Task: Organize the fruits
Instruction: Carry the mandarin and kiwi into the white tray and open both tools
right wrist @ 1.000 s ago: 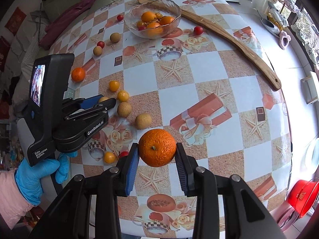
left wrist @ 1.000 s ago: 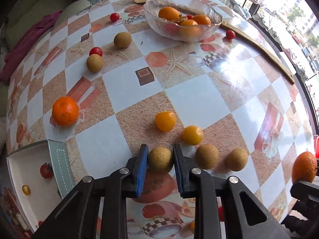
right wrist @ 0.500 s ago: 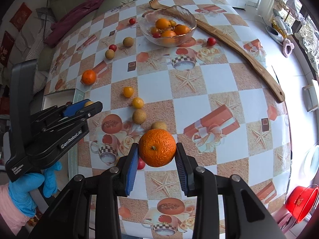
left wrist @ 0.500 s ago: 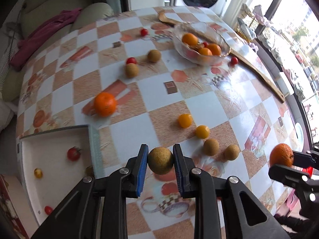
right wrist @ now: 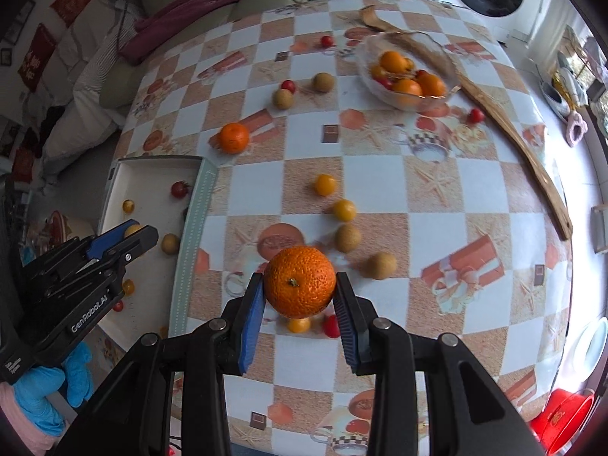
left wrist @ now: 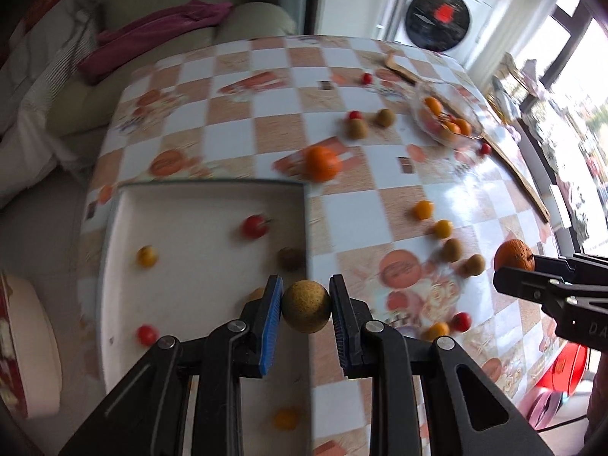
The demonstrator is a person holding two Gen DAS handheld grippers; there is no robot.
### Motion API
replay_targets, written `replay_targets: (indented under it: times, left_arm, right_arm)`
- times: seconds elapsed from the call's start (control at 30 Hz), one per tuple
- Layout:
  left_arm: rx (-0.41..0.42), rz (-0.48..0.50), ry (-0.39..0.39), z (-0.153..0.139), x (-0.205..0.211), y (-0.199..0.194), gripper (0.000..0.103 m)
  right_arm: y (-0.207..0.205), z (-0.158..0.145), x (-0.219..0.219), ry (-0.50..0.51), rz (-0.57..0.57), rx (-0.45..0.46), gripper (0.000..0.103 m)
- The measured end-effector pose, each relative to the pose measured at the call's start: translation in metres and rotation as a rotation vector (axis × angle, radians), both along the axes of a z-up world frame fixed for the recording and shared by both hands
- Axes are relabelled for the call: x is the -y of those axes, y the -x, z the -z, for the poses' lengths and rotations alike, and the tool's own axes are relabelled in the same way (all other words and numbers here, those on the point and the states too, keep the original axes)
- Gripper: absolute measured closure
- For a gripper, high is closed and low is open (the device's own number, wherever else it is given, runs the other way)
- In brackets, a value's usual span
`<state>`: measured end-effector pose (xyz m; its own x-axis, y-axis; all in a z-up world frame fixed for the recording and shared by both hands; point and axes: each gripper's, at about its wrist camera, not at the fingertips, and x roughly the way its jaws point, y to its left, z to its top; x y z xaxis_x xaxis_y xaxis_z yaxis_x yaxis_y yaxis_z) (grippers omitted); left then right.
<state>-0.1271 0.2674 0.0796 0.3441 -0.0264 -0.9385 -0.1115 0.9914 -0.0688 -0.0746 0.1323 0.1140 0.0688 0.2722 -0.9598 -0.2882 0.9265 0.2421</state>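
Note:
My left gripper (left wrist: 306,306) is shut on a small brown round fruit (left wrist: 305,306), held in the air over the right edge of the white tray (left wrist: 182,266). The tray holds a red cherry tomato (left wrist: 254,226), a small yellow fruit (left wrist: 147,256) and a few other small fruits. My right gripper (right wrist: 299,296) is shut on an orange mandarin (right wrist: 299,281), raised above the checked table (right wrist: 380,174); in the left wrist view the mandarin (left wrist: 513,254) shows at the right. Another mandarin (right wrist: 234,137) lies loose on the table.
A glass bowl (right wrist: 402,72) with oranges and red fruits stands at the far side, a long wooden piece (right wrist: 513,133) beside it. Loose yellow, brown and red small fruits are scattered mid-table. A sofa (left wrist: 152,57) lies beyond the table's left edge. A blue-gloved hand (right wrist: 45,391) holds the left gripper.
The left gripper lifted the brown fruit off the table and carried it left, over the white tray's edge. The right gripper, still holding the mandarin, drifted across the table.

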Motion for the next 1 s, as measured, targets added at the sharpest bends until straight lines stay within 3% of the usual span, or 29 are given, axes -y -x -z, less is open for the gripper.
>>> replay_targets:
  times: [0.47, 1.0]
  left_arm:
    - [-0.027, -0.145, -0.012, 0.008, -0.069, 0.042, 0.076]
    - [-0.042, -0.163, -0.003, 0.019, -0.092, 0.042, 0.076]
  right_arm:
    - [0.018, 0.004, -0.088, -0.021, -0.155, -0.022, 0.064]
    - [0.018, 0.014, -0.120, -0.012, -0.194, -0.049, 0.064]
